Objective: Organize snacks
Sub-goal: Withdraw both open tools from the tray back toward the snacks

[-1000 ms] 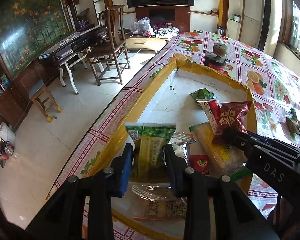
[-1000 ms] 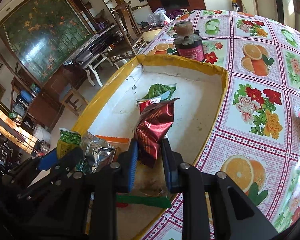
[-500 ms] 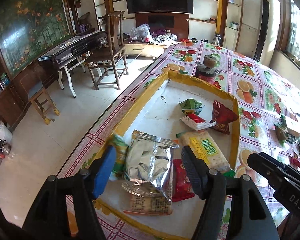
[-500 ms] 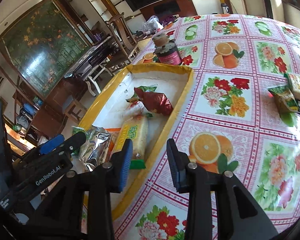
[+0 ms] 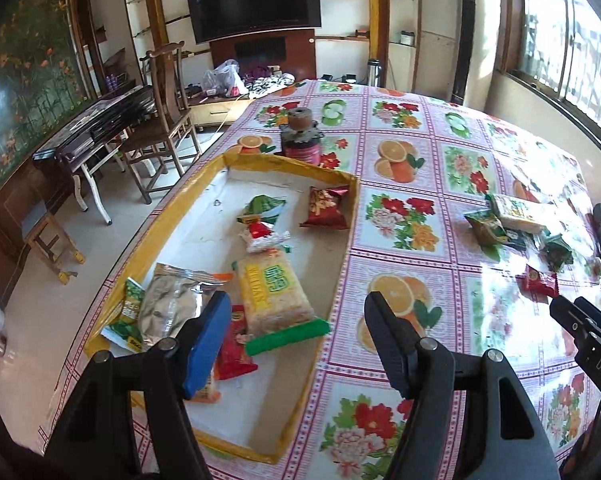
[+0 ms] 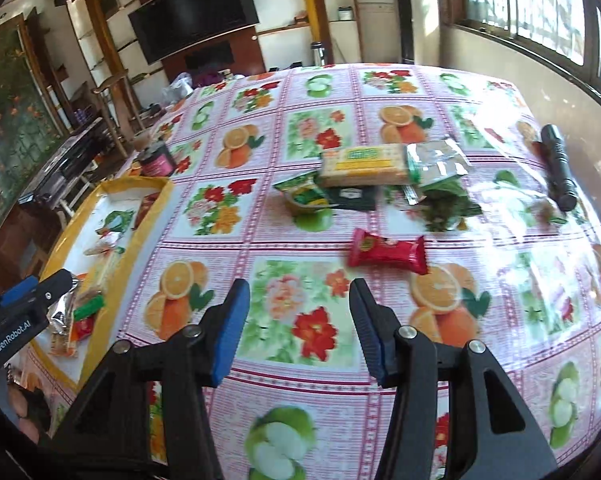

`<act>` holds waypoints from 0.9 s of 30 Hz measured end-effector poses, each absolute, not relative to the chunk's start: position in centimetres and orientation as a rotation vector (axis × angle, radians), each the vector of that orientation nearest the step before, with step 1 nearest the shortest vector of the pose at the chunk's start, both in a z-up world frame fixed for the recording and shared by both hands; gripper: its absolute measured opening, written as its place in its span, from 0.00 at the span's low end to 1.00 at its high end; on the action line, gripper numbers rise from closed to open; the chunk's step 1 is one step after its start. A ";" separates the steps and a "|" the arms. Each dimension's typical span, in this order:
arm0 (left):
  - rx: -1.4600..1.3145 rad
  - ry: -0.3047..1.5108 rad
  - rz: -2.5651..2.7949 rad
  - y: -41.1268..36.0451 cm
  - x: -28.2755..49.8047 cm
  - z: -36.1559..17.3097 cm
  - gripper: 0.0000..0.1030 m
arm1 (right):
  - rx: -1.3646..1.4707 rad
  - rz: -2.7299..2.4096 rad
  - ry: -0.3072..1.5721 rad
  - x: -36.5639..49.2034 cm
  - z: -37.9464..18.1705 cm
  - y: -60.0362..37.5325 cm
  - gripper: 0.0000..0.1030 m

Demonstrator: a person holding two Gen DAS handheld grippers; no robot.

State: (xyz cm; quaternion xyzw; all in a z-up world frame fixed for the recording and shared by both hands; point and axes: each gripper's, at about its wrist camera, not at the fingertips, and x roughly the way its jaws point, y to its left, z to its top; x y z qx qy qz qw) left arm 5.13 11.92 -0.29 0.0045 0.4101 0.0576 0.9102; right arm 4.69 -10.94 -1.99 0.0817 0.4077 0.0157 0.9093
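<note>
While both grippers hang over a table (image 6: pixel 308 128) covered in a fruit-and-flower cloth, neither holds anything. The left gripper (image 5: pixel 292 336) has its jaws standing wide apart above the near right corner of a yellow-rimmed tray (image 5: pixel 350 216), with only the tray edge and cloth showing between them. The right gripper (image 6: pixel 294 322) is over bare cloth, well to the right of the tray, and its jaws are opening with nothing between them.

Snacks are split into two groups. Inside the tray, at the table's left edge, lie a long cracker pack (image 5: pixel 274 292) with a green end, a silver bag (image 5: pixel 168 306) beside a small green packet (image 5: pixel 130 312), a flat red packet (image 5: pixel 234 350) partly under the cracker pack, a small red-and-white sweet (image 5: pixel 262 236), a green wrapper (image 5: pixel 264 206), and a dark red bag (image 5: pixel 326 208) against the far right wall.

Out on the cloth, ahead of the right gripper, a red bar (image 6: pixel 386 250) lies alone, nearest the jaws. Farther away is a loose heap: a second cracker pack (image 6: pixel 362 164), a silver-and-green pack (image 6: pixel 436 160) touching its right end, a green cup-shaped snack (image 6: pixel 304 198), a dark flat sachet (image 6: pixel 350 196) and a leafy green wrapper (image 6: pixel 444 204).

A black torch (image 6: pixel 556 164) lies to the right of the heap. A dark jar (image 5: pixel 302 140) with a brown top stands just beyond the tray's far end.
</note>
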 end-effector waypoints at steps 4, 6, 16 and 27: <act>0.030 0.847 0.082 9.5 4.9 -0.1 0.68 | 0.180 -0.002 0.839 3.5 -1.8 -13.4 0.52; 0.038 0.848 0.067 8.4 4.8 0.0 0.68 | 0.178 -0.015 0.836 3.0 -1.8 -14.2 0.52; 0.096 0.861 0.016 4.3 4.3 0.0 0.68 | 0.168 -0.085 0.818 1.5 -1.8 -17.5 0.53; 0.121 0.894 -0.029 1.0 5.2 -0.4 0.70 | 0.230 -0.056 0.819 0.9 -2.5 -20.3 0.55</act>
